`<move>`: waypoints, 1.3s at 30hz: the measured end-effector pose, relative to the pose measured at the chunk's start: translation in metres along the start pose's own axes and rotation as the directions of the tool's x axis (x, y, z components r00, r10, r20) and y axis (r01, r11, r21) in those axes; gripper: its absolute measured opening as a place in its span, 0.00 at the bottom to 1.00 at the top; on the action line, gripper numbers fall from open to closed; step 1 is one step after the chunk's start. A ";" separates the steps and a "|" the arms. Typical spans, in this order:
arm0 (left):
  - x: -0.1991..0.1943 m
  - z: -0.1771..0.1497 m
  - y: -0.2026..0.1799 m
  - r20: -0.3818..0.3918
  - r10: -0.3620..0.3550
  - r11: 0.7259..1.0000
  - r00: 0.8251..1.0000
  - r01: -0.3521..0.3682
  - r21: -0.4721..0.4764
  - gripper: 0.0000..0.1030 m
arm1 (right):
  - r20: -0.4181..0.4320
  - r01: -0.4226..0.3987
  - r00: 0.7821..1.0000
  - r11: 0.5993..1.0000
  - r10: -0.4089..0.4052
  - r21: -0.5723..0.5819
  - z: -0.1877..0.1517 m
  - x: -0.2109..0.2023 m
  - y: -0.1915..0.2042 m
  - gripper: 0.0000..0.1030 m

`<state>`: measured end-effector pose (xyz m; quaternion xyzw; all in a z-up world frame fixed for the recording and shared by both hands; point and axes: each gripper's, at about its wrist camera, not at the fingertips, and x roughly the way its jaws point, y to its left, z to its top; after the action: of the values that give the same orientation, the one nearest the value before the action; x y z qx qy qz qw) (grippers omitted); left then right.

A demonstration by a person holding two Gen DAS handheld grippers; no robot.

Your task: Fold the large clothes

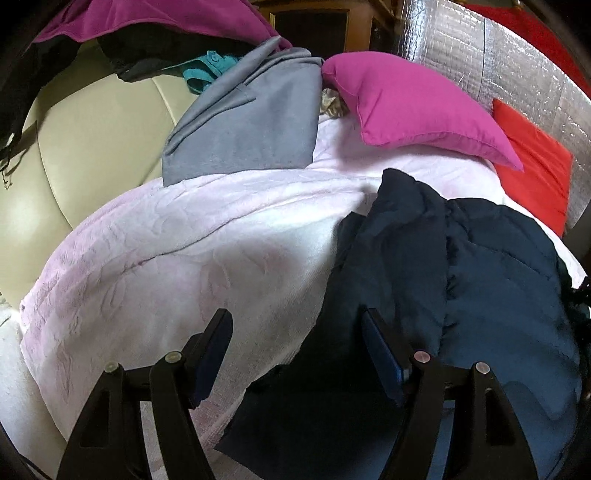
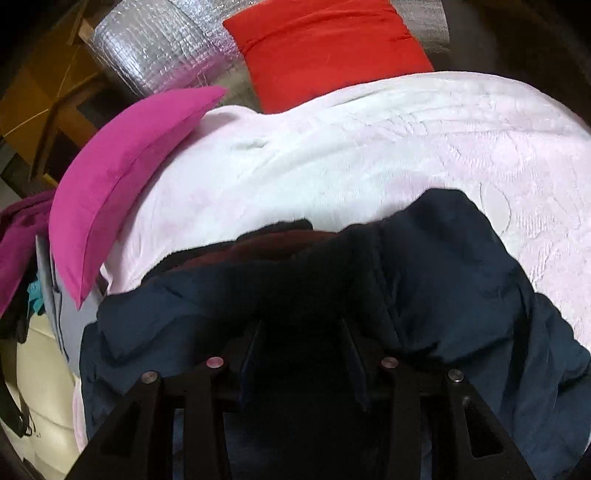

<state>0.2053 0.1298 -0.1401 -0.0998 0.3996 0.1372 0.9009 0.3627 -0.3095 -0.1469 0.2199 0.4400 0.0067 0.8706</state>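
I can read no brand, label or writing on anything here. Starting at the left of my left wrist view, I see a cream padded surface [image 1: 92, 147] with dark clothes, a magenta cloth [image 1: 147, 18] and a bit of teal fabric [image 1: 207, 70] heaped at its far edge, then a grey garment [image 1: 251, 122] lying partly on a pale pink blanket [image 1: 166, 258] with a faint embossed pattern. Further right a magenta cushion [image 1: 417, 107] rests on the blanket's far edge, a red cushion [image 1: 532, 173] sits just beyond it, and silver foil sheeting [image 1: 517, 62] stands behind both. The task's thing, a navy padded jacket [image 1: 480, 277], lies bunched on the right half of the blanket, quilted in puffy panels with deep creases. My left gripper [image 1: 297, 325] has its jaws apart; the jacket's dark edge lies below the gap, and the pads press on nothing. In my right wrist view the magenta cushion [image 2: 122, 177], the blanket [image 2: 369, 147] and the red cushion [image 2: 325, 48] run left to right above the jacket [image 2: 461, 288], which shows a darker, reddish-brown lining at its upper fold. My right gripper [image 2: 303, 325] sits low over a dark fold of the jacket; I cannot tell whether its pads grip the cloth.
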 end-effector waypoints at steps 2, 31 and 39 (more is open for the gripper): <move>0.001 0.001 0.001 -0.007 -0.009 1.000 1.000 0.009 -0.015 0.71 | 0.027 0.021 0.999 0.999 -0.020 -0.032 -0.002 -0.009 0.010 0.45; -0.007 0.004 0.010 0.009 0.020 0.998 1.000 -0.019 -0.055 0.71 | -0.037 -0.148 0.989 0.890 0.147 -0.432 -0.046 0.026 0.206 0.51; -0.008 0.005 0.011 0.018 0.018 0.999 1.000 -0.017 -0.047 0.71 | -0.100 -0.153 0.987 0.925 0.125 -0.348 -0.047 0.048 0.193 0.49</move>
<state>0.2001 0.1402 -0.1313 -0.1160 0.3889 0.1555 0.9006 0.3907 -0.1078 -0.1327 0.0895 0.4477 0.1561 0.8759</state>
